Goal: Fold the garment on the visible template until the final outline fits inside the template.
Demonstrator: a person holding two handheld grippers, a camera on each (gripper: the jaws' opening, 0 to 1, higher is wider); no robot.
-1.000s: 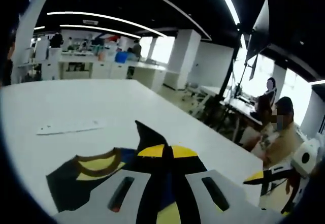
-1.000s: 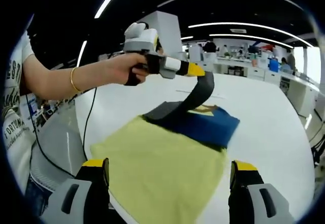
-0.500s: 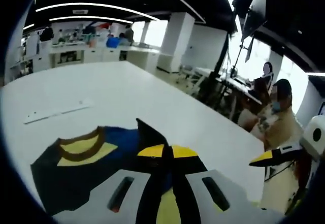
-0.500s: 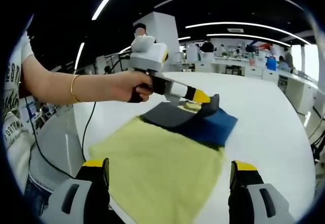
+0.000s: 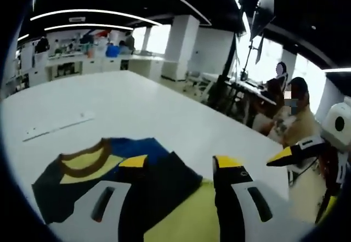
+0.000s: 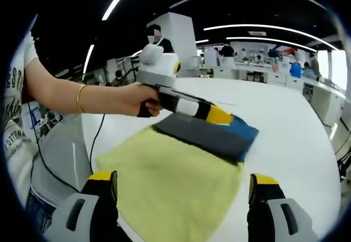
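Item: garment (image 6: 205, 135), dark with blue body and a yellow, brown-trimmed collar, lying folded on the far part of a yellow template (image 6: 170, 181) spread on the white table (image 6: 296, 143); its right edge appears to overhang the template slightly, so the outline likely needs a further fold or tuck. Left gripper (image 6: 219, 116), held in a person's hand (image 6: 140, 96), reaches low over the garment's far edge with its jaws parted and nothing between them, a posture that suggests a fold just laid flat. Right gripper (image 6: 184, 190) waits at the near edge of the template, jaws wide apart and empty, probably kept clear of the fold. Left gripper view adds the collar (image 5: 82, 162) detail, a thin white strip (image 5: 57, 128) lying farther out on the table, and seated people at right.
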